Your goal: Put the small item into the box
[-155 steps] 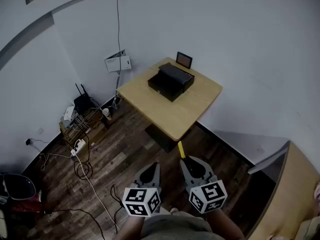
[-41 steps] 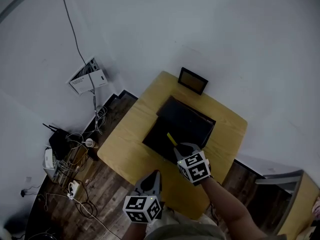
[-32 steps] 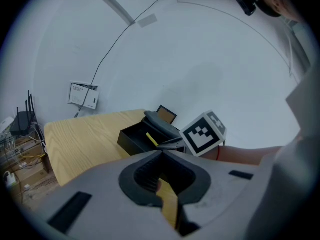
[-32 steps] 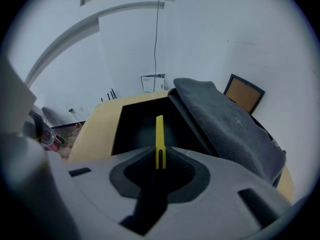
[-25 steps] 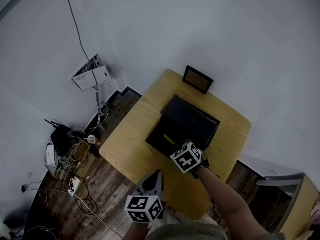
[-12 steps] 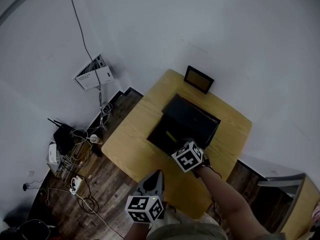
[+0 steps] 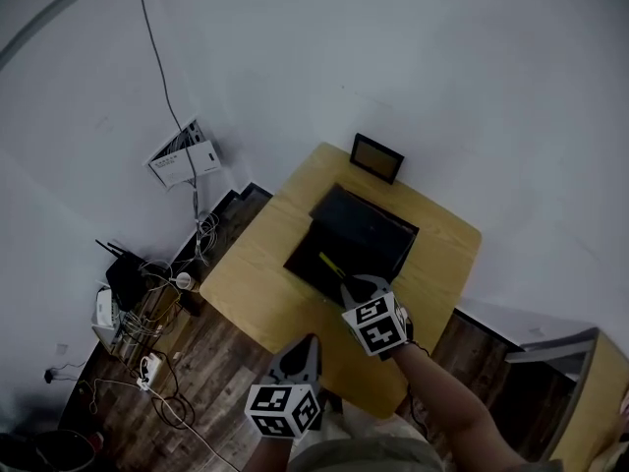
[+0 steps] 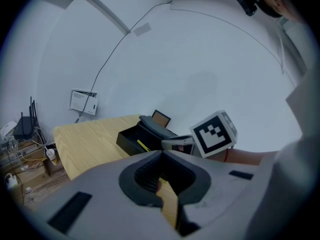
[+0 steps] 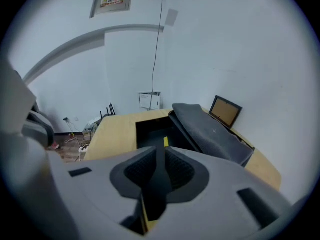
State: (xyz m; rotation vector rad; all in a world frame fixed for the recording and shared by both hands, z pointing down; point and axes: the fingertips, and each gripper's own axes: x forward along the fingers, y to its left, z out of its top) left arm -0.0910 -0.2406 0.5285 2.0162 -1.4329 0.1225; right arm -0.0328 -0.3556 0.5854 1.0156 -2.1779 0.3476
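Observation:
A thin yellow item (image 7: 331, 265) lies inside the open black box (image 7: 307, 254) on the wooden table (image 7: 256, 288); the box's lid (image 7: 366, 228) leans back behind it. My right gripper (image 7: 359, 285) hovers at the box's near edge, just short of the item, narrowly open and holding nothing. In the right gripper view the yellow item (image 9: 165, 141) shows in the box (image 9: 149, 124) just past the right gripper (image 9: 157, 151). The left gripper view shows the item (image 8: 143, 145) on the box floor. My left gripper (image 7: 306, 342) hangs shut and empty in front of the table.
A small framed picture (image 7: 376, 157) stands on the table behind the box. Left of the table the wooden floor holds a router (image 7: 123, 273) and tangled cables. A white panel (image 7: 185, 155) hangs on the wall. Another wooden top (image 7: 600, 391) sits at the right edge.
The right gripper, tipped down into the box half a second ago, has drawn back to the box's edge, and the yellow item stays in the box. Earlier it carried the item to the table.

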